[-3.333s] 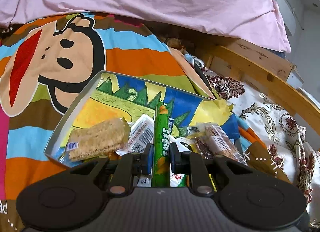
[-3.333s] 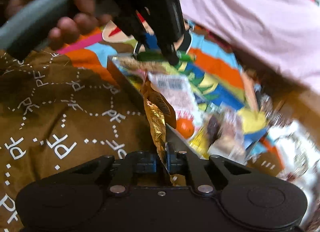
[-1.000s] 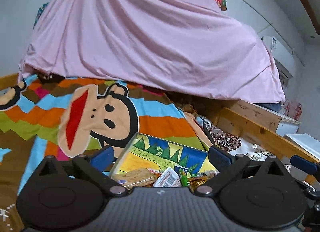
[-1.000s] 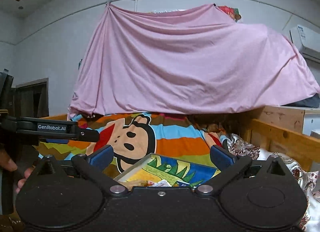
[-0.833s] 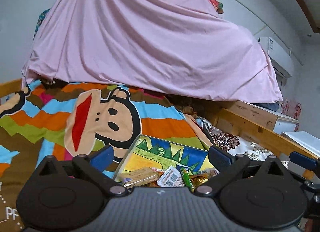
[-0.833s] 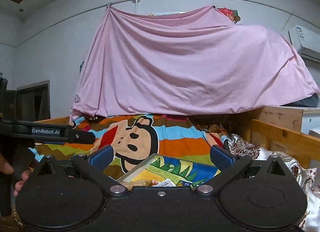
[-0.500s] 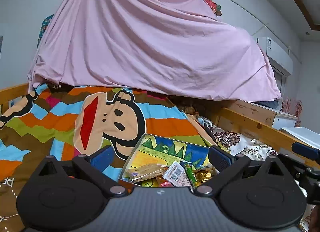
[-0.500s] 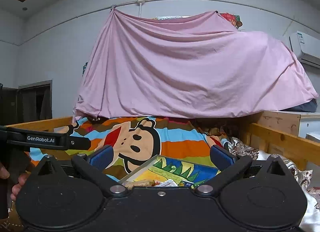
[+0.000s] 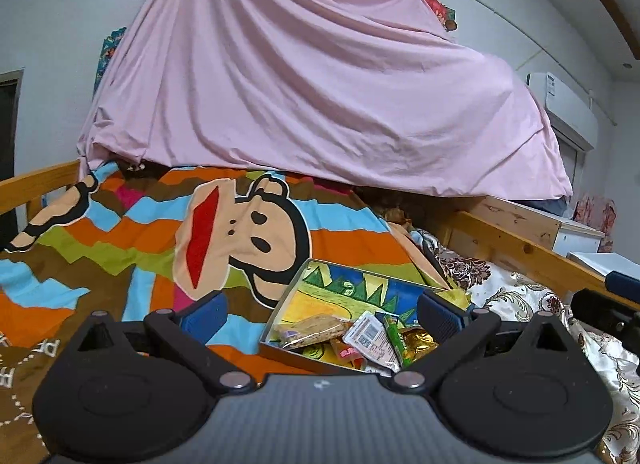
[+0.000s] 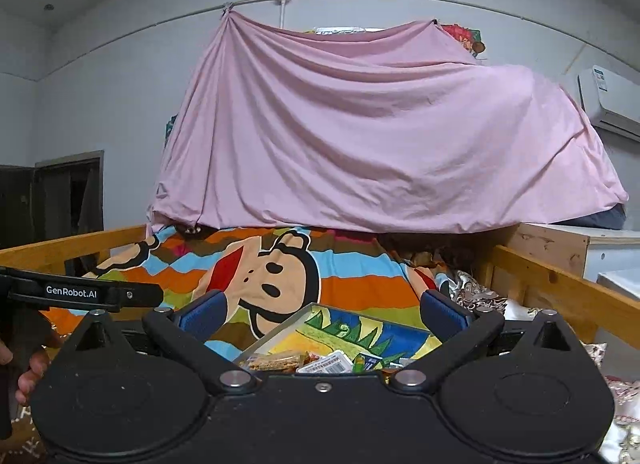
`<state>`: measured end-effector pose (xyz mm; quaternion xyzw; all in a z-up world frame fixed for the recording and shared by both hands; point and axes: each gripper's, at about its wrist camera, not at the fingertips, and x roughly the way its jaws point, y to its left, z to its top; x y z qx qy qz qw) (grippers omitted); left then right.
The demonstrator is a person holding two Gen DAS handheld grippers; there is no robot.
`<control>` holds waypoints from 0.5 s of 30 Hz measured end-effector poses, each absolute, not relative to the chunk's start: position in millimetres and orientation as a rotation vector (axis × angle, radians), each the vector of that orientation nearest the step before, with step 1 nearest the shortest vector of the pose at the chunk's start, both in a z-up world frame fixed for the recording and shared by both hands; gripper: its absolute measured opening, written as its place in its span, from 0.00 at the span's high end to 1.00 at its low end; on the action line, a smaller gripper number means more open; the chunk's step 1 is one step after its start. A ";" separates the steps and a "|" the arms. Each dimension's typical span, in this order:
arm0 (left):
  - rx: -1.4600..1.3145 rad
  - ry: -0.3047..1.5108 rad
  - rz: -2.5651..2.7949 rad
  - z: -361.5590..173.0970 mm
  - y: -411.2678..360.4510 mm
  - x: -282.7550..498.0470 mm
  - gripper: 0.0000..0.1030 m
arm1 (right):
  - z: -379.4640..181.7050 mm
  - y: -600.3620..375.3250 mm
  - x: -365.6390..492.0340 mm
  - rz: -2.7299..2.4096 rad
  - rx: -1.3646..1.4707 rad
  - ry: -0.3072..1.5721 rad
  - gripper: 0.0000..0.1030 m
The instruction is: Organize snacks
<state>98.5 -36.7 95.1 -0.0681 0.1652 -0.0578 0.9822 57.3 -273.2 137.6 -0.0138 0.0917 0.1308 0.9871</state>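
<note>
A shallow tin box (image 9: 281, 301) with a bright cartoon landscape on its bottom lies on the monkey-print blanket (image 9: 240, 232). Several snacks are heaped at its near end: a cracker packet (image 9: 310, 330), a white barcode packet (image 9: 370, 338), a green stick (image 9: 394, 338) and a gold wrapper (image 9: 418, 340). My left gripper (image 9: 320, 312) is open, held back from and above the box, with nothing between its blue pads. My right gripper (image 10: 322, 312) is also open and empty, and its body hides most of the box (image 10: 276, 330) and cracker packet (image 10: 276, 362).
A pink sheet (image 10: 380, 144) drapes a mound at the bed's far end. Wooden bed rails (image 10: 560, 288) run along the right and left (image 9: 36, 180). The left gripper's body (image 10: 80, 292), held by a hand (image 10: 28, 376), shows at the right view's left edge.
Both grippers released their snacks, the green stick and the gold wrapper, into the box and opened. They then drew back and tilted up; the box now looks smaller and lower.
</note>
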 end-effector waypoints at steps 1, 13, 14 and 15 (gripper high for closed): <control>-0.136 0.333 -0.114 97.8 -35.4 94.3 0.00 | 143.1 -271.2 53.0 0.266 -0.040 0.194 0.01; -0.113 0.357 -0.097 161.7 -35.7 30.7 0.00 | 213.5 -267.8 12.0 0.268 -0.049 0.352 0.01; -0.115 0.364 -0.094 165.3 -36.4 24.4 0.00 | 219.2 -269.2 7.4 0.266 -0.040 0.364 0.01; -0.121 0.368 -0.092 168.3 -36.9 18.8 0.00 | 224.8 -270.6 3.1 0.267 -0.030 0.374 0.01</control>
